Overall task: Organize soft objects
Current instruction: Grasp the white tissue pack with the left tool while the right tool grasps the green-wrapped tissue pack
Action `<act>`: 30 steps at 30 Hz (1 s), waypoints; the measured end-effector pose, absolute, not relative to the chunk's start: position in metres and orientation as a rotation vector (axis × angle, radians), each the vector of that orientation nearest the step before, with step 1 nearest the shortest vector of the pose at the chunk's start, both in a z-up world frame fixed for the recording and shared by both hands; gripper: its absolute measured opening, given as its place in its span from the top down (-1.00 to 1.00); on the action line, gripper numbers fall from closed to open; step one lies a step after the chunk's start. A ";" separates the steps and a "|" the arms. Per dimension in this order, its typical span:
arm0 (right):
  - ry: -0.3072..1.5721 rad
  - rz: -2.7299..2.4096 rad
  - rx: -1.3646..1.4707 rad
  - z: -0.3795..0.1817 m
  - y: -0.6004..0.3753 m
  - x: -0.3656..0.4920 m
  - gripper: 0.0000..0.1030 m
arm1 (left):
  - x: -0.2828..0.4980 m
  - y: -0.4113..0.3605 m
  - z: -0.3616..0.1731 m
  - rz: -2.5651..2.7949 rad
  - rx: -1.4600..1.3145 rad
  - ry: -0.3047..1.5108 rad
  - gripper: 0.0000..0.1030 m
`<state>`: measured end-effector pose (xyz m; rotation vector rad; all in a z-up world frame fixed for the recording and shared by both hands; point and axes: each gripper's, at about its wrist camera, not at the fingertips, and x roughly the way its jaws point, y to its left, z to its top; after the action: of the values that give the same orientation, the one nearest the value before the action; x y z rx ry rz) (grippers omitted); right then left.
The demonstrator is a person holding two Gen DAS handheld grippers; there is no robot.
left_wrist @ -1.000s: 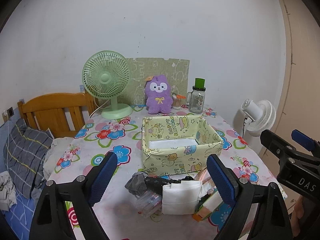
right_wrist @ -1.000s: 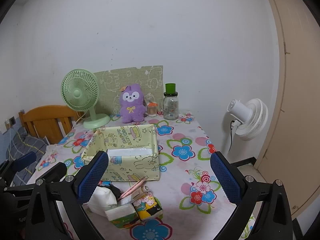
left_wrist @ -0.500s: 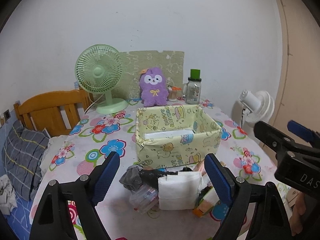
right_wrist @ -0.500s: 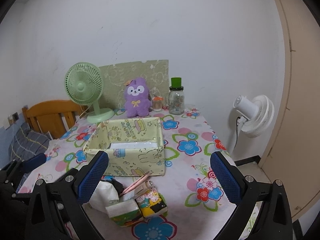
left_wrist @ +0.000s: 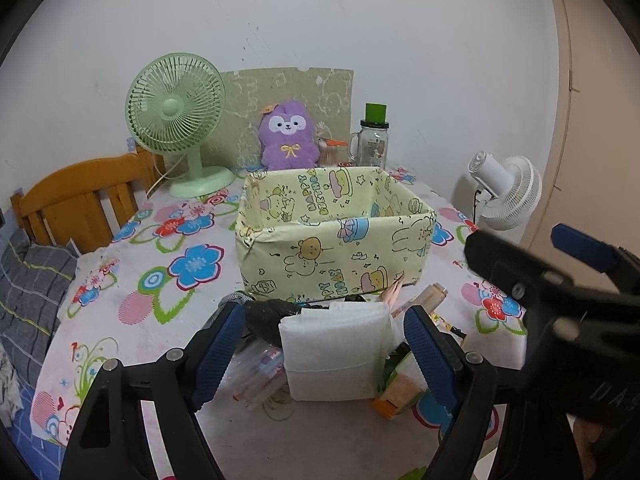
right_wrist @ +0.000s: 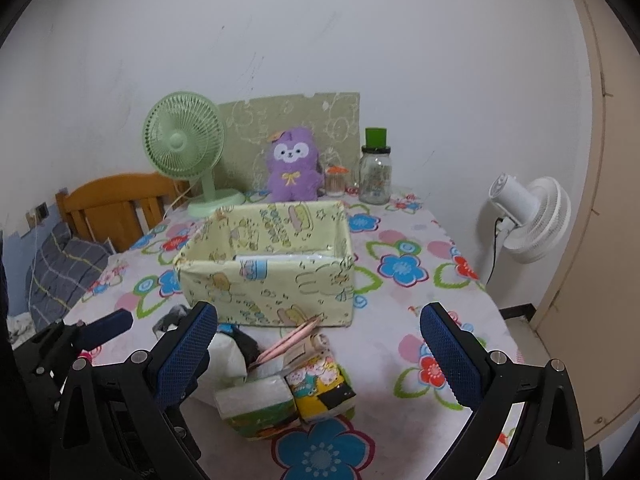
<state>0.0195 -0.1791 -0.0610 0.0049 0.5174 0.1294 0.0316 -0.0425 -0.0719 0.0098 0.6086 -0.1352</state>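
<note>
Left hand-held gripper (left_wrist: 324,344) was closing, pads either side of the white tissue pack (left_wrist: 332,354) but not yet pressing it. Right hand-held gripper (right_wrist: 318,354) was spread wide, gripping nothing, above the small tissue packs (right_wrist: 286,396). The soft pile sat at the near table (right_wrist: 420,312) edge, just in front of the yellow cartoon box (left_wrist: 336,236). Purple plush (left_wrist: 289,140) stood at the far side.
</note>
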 end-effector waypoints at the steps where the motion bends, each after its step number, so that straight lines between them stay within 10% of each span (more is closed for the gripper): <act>1: 0.525 0.133 0.002 -0.064 -0.178 0.020 -0.97 | 0.031 -0.042 -0.073 -0.136 0.009 0.610 -0.62; 30: 0.721 0.220 0.020 -0.125 -0.150 0.040 -0.71 | 0.040 -0.034 -0.120 -0.162 0.025 0.742 -0.52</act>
<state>0.0403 -0.1500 -0.1252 0.0198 0.7213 0.2204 0.0398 -0.0341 -0.1203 0.0254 0.7422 -0.1615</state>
